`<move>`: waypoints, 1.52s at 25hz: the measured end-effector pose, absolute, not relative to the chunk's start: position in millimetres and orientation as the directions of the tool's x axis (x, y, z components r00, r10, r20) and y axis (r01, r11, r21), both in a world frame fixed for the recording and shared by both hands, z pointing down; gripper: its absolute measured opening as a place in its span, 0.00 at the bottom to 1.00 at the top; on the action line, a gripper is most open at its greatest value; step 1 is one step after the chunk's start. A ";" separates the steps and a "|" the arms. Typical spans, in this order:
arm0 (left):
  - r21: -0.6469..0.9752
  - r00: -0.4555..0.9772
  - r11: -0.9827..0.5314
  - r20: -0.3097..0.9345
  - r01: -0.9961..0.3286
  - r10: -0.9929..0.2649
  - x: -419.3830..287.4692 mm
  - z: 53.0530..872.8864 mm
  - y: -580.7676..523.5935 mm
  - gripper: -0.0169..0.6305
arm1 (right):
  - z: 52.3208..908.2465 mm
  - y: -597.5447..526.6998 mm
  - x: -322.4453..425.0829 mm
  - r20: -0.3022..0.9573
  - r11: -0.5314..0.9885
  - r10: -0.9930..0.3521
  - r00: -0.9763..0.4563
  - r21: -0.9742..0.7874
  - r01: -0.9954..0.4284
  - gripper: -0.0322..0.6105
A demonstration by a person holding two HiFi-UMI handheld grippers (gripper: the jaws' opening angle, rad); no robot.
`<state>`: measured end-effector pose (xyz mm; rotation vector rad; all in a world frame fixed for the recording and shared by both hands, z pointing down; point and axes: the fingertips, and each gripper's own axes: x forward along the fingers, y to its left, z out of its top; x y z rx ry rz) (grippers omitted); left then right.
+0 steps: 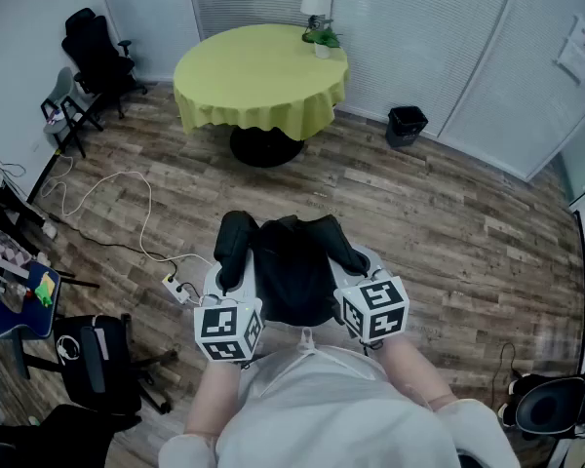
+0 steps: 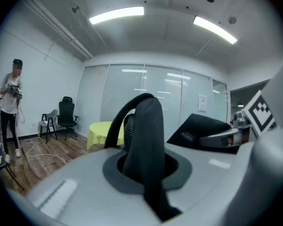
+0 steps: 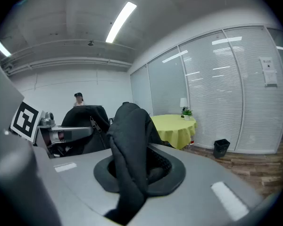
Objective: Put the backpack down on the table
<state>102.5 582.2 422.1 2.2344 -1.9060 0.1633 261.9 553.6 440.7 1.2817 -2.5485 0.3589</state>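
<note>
Two tools (image 1: pixel 224 281) on backpack (image 1: pixel 294 273) straps (image 2: pixel 148 140).

The person wears a white top (image 1: pixel 322 412) whose sleeves (image 1: pixel 468 427) leave the forearms bare. The left gripper (image 1: pixel 220 279) and right gripper (image 1: pixel 363 269) have smooth grey shells. Each carries a white cube (image 1: pixel 228 331) with black square markers. On the left jaws is a dark oval recess (image 2: pixel 118 175), with a pale rectangular strip (image 2: pixel 56 197) at 8 o'clock from it.
</note>
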 end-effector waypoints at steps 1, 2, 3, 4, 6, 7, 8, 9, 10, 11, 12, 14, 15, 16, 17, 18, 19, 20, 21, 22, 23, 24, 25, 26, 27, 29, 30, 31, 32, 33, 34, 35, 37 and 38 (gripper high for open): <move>0.079 0.161 -0.147 0.212 -0.986 -0.964 103.4 422.0 582.4 0.06 | 440.7 553.9 262.6 0.342 0.580 -0.744 -0.574 -0.099 -0.809 0.11; 0.078 0.160 -0.146 0.212 -0.986 -0.964 104.2 422.0 582.4 0.06 | 440.6 554.1 263.3 0.341 0.580 -0.744 -0.575 -0.097 -0.809 0.11; 0.077 0.159 -0.146 0.211 -0.986 -0.964 104.8 422.0 582.3 0.06 | 440.6 554.1 263.9 0.340 0.580 -0.745 -0.575 -0.097 -0.809 0.11; 0.077 0.158 -0.145 0.210 -0.986 -0.965 105.3 422.2 581.9 0.06 | 440.8 553.9 264.5 0.338 0.580 -0.745 -0.575 -0.096 -0.809 0.11; 0.077 0.160 -0.147 0.210 -0.986 -0.965 106.2 423.6 581.2 0.06 | 442.0 553.6 265.5 0.338 0.579 -0.746 -0.574 -0.095 -0.809 0.11; 0.077 0.161 -0.147 0.211 -0.986 -0.964 106.7 424.4 581.0 0.06 | 442.9 553.4 266.0 0.340 0.580 -0.745 -0.574 -0.096 -0.809 0.11; 0.079 0.161 -0.147 0.214 -0.986 -0.963 107.3 425.1 580.7 0.06 | 443.7 553.1 266.6 0.342 0.580 -0.744 -0.574 -0.097 -0.809 0.11; 0.080 0.161 -0.147 0.218 -0.986 -0.963 108.0 425.5 580.3 0.06 | 444.2 552.6 267.3 0.345 0.580 -0.742 -0.575 -0.099 -0.808 0.11; 0.081 0.161 -0.147 0.221 -0.986 -0.962 108.8 425.9 579.9 0.06 | 444.5 552.1 268.2 0.348 0.580 -0.740 -0.575 -0.101 -0.808 0.11; 0.082 0.162 -0.147 0.224 -0.986 -0.961 109.7 426.5 579.6 0.06 | 445.0 551.7 269.1 0.350 0.580 -0.739 -0.575 -0.104 -0.808 0.11; 0.083 0.163 -0.147 0.228 -0.986 -0.960 110.4 427.5 579.3 0.06 | 445.9 551.5 270.0 0.353 0.578 -0.739 -0.575 -0.108 -0.809 0.11; 0.085 0.164 -0.148 0.235 -0.985 -0.958 111.3 429.8 578.7 0.06 | 448.4 550.8 271.3 0.356 0.574 -0.737 -0.575 -0.121 -0.810 0.11; 0.085 0.164 -0.148 0.240 -0.985 -0.957 111.6 430.9 578.1 0.06 | 449.6 550.1 271.7 0.358 0.572 -0.735 -0.576 -0.128 -0.810 0.11; 0.084 0.165 -0.149 0.246 -0.985 -0.955 111.9 431.8 577.3 0.06 | 450.7 549.1 272.0 0.359 0.571 -0.733 -0.577 -0.136 -0.810 0.11; 0.081 0.166 -0.150 0.253 -0.985 -0.953 112.0 433.0 576.4 0.06 | 451.8 548.1 271.9 0.361 0.570 -0.732 -0.578 -0.142 -0.810 0.11; 0.078 0.167 -0.151 0.261 -0.985 -0.951 111.4 434.4 575.4 0.06 | 453.2 546.9 271.3 0.363 0.569 -0.730 -0.579 -0.148 -0.809 0.11; 0.075 0.165 -0.151 0.269 -0.986 -0.949 110.0 436.3 574.3 0.06 | 455.1 545.6 269.9 0.366 0.568 -0.727 -0.580 -0.153 -0.809 0.11; 0.071 0.163 -0.149 0.277 -0.986 -0.947 107.9 438.5 573.1 0.06 | 457.6 543.9 267.8 0.369 0.569 -0.724 -0.582 -0.158 -0.807 0.11; 0.069 0.159 -0.146 0.283 -0.987 -0.946 105.5 440.9 571.2 0.06 | 460.8 541.3 265.2 0.373 0.570 -0.720 -0.585 -0.162 -0.805 0.11; 0.067 0.156 -0.142 0.290 -0.988 -0.944 102.9 443.3 568.4 0.06 | 464.3 537.7 262.5 0.378 0.573 -0.715 -0.588 -0.165 -0.803 0.11; 0.066 0.152 -0.139 0.296 -0.988 -0.943 99.9 445.8 564.5 0.06 | 467.8 533.2 259.4 0.383 0.576 -0.710 -0.591 -0.168 -0.800 0.11; 0.068 0.150 -0.136 0.303 -0.988 -0.941 96.2 448.3 559.9 0.06 | 471.0 527.9 256.0 0.389 0.579 -0.704 -0.594 -0.171 -0.797 0.11; 0.071 0.148 -0.133 0.309 -0.989 -0.939 91.7 450.9 554.5 0.06 | 473.6 522.3 251.9 0.396 0.582 -0.698 -0.597 -0.172 -0.795 0.11; 0.076 0.147 -0.129 0.315 -0.989 -0.938 86.5 453.4 548.6 0.06 | 475.8 516.2 247.4 0.402 0.586 -0.693 -0.599 -0.170 -0.792 0.11; 0.081 0.145 -0.126 0.320 -0.989 -0.936 81.0 455.9 542.2 0.06 | 477.7 509.7 242.6 0.407 0.589 -0.689 -0.600 -0.167 -0.790 0.11; 0.092 0.142 -0.118 0.326 -0.989 -0.935 70.6 461.0 527.7 0.06 | 480.9 495.0 233.2 0.418 0.594 -0.682 -0.601 -0.165 -0.788 0.11; 0.097 0.143 -0.117 0.328 -0.988 -0.934 66.1 463.4 519.4 0.06 | 482.2 486.8 228.7 0.422 0.594 -0.679 -0.601 -0.164 -0.787 0.11; 0.102 0.146 -0.118 0.331 -0.988 -0.932 61.7 465.4 510.0 0.06 | 483.1 477.6 224.2 0.427 0.594 -0.677 -0.600 -0.164 -0.788 0.11; 0.106 0.149 -0.120 0.332 -0.987 -0.931 56.8 467.1 499.0 0.06 | 483.6 467.2 219.2 0.430 0.592 -0.677 -0.598 -0.164 -0.789 0.11; 0.110 0.154 -0.124 0.334 -0.986 -0.930 51.1 468.1 486.5 0.06 | 483.7 455.5 213.5 0.432 0.589 -0.678 -0.595 -0.164 -0.791 0.11; 0.113 0.159 -0.128 0.335 -0.985 -0.929 44.7 468.6 472.8 0.06 | 483.5 443.1 207.2 0.433 0.585 -0.681 -0.591 -0.164 -0.794 0.11; 0.116 0.166 -0.134 0.335 -0.984 -0.927 38.0 468.6 458.6 0.06 | 483.1 430.5 200.6 0.434 0.579 -0.685 -0.586 -0.164 -0.799 0.11; 0.119 0.181 -0.150 0.334 -0.982 -0.925 24.6 467.2 429.6 0.06 | 481.8 404.8 187.4 0.435 0.567 -0.693 -0.574 -0.162 -0.807 0.11; 0.119 0.190 -0.159 0.332 -0.980 -0.924 17.7 466.0 414.6 0.06 | 480.5 391.1 180.8 0.435 0.561 -0.698 -0.568 -0.160 -0.812 0.11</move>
